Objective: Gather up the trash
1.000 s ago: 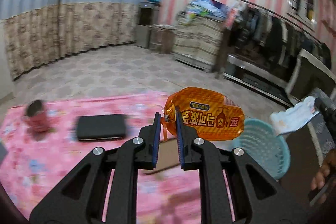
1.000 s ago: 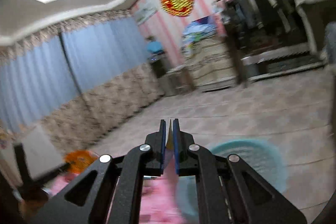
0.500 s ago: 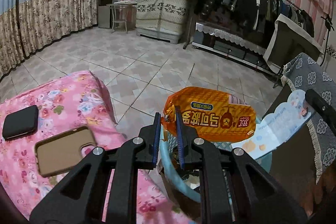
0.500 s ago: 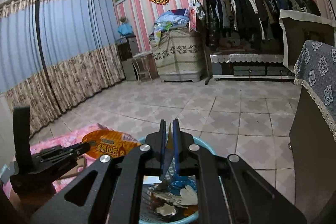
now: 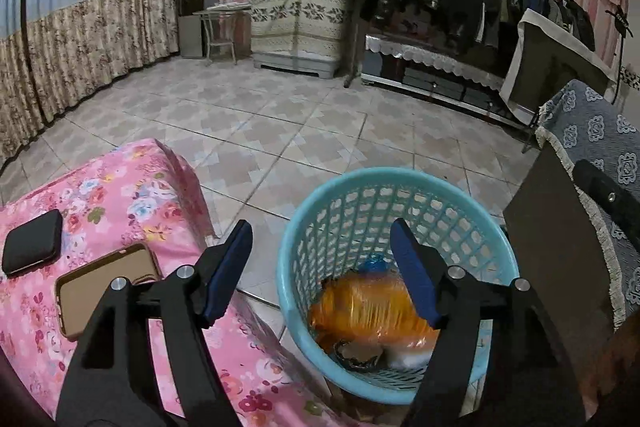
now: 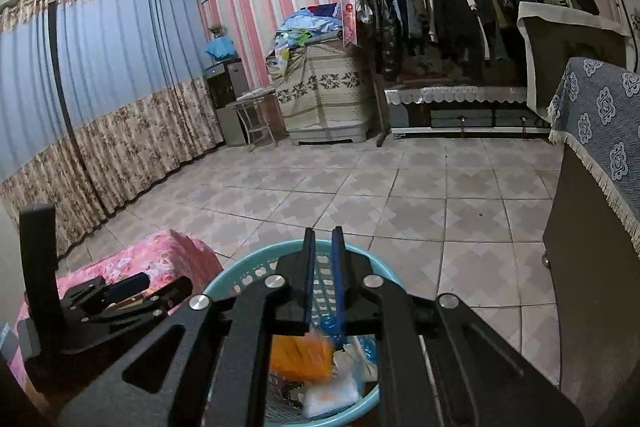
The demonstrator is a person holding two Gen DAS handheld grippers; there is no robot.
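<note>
A light blue mesh trash basket (image 5: pixel 400 183) stands on the tiled floor beside the pink floral bed. An orange snack bag (image 5: pixel 368 311) lies inside it on other trash. My left gripper (image 5: pixel 320 267) is open and empty above the basket's near rim. In the right wrist view the basket (image 6: pixel 256 267) sits just below my right gripper (image 6: pixel 322 267), whose blue pads stand a narrow gap apart with nothing between them. The orange bag (image 6: pixel 300 357) and white wrappers (image 6: pixel 332 393) lie in the basket beneath it. My left gripper (image 6: pixel 120 291) shows at the left there.
On the pink bedspread (image 5: pixel 120 195) lie a black case (image 5: pixel 32 247) and a brown phone case (image 5: pixel 104 287). A dark cabinet with a blue cloth (image 5: pixel 592 155) stands right of the basket. A clothes rack (image 6: pixel 460 15) and covered furniture line the far wall.
My left gripper opened and the orange bag dropped into the basket. My right gripper let go of the pale paper wrapper it held, and its pads parted slightly.
</note>
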